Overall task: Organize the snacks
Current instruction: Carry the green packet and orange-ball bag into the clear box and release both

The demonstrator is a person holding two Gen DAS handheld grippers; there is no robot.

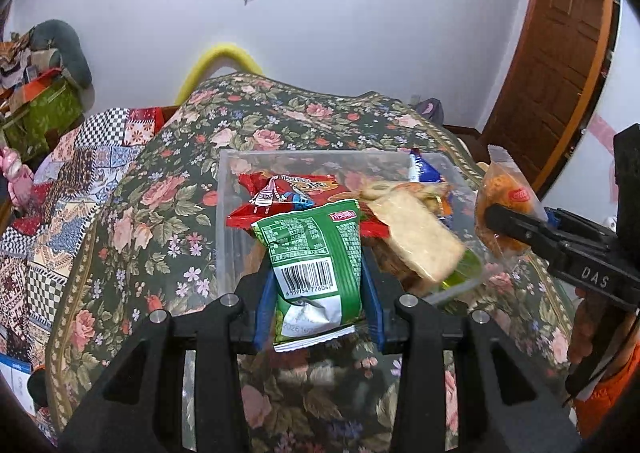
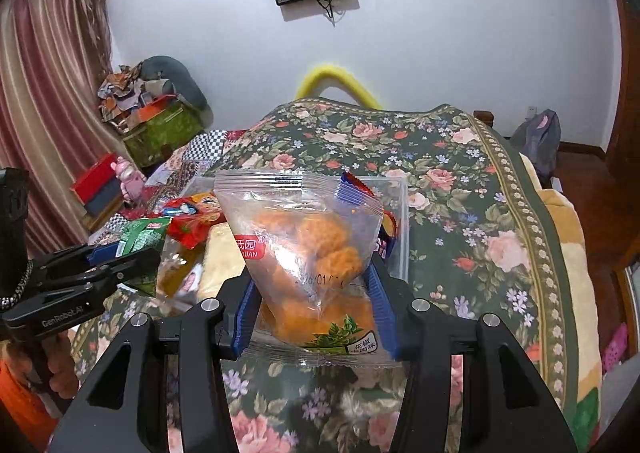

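1. In the lower centre of the left wrist view, the left gripper (image 1: pixel 318 293) has its blue-padded fingers clamped on a green foil snack packet with a white barcode panel (image 1: pixel 310 253); the packet stands upright between the pads, its crimped bottom edge hanging below them.
2. In the lower centre of the right wrist view, the right gripper (image 2: pixel 316 305) is closed on a clear plastic bag of orange fried snack pieces with a red brand label (image 2: pixel 308 249), which rises up the middle of the frame.
3. Behind both held packets sits a clear rectangular plastic storage box (image 1: pixel 224 213) on a dark green floral bedspread with pink roses (image 1: pixel 168 181).
4. Inside the box, at mid-frame in the left wrist view, lie a red cartoon-printed snack bag (image 1: pixel 288 193), a pale rectangular wrapped cracker block (image 1: pixel 416 237) tilted to the right, and a blue-and-white wrapper (image 1: pixel 424 171) at the far right corner.
5. At the right edge of the left wrist view the right gripper appears with the orange bag, just beside the box's right wall.
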